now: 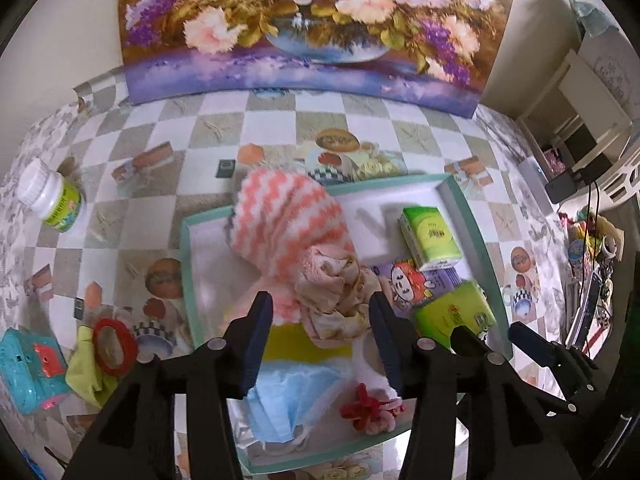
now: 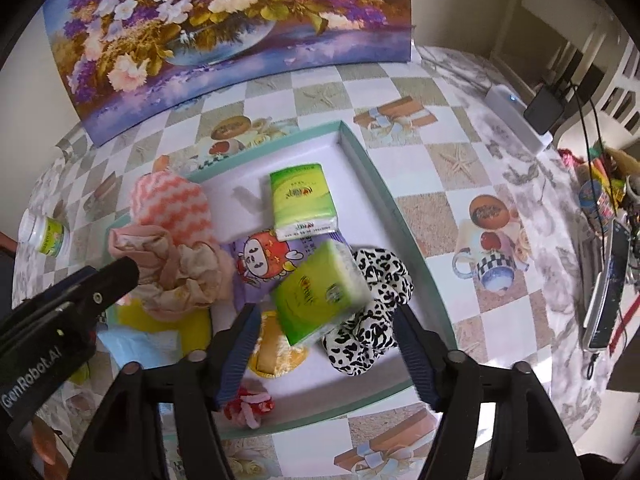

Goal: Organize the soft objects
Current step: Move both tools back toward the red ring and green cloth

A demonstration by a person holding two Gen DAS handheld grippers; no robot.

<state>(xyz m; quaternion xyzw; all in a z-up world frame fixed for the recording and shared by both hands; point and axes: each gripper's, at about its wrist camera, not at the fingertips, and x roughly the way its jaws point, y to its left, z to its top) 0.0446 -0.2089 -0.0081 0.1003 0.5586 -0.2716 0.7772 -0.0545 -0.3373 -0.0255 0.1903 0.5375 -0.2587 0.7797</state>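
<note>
The left gripper (image 1: 320,340) hangs low in its frame with its jaws parted and clear of the crumpled beige cloth (image 1: 340,300) that lies between them, a pink-and-white striped knit (image 1: 288,220) just above it in the teal-rimmed tray (image 1: 186,264). The right gripper (image 2: 324,344) stands wide, its pads not pressing the blurred green tissue pack (image 2: 320,292) between them. That pack lies on a black-and-white spotted scrunchie (image 2: 376,300), with another green pack (image 2: 302,200) further up.

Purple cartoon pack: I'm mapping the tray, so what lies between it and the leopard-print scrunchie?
A green tissue pack, tilted, in the right wrist view.
</note>
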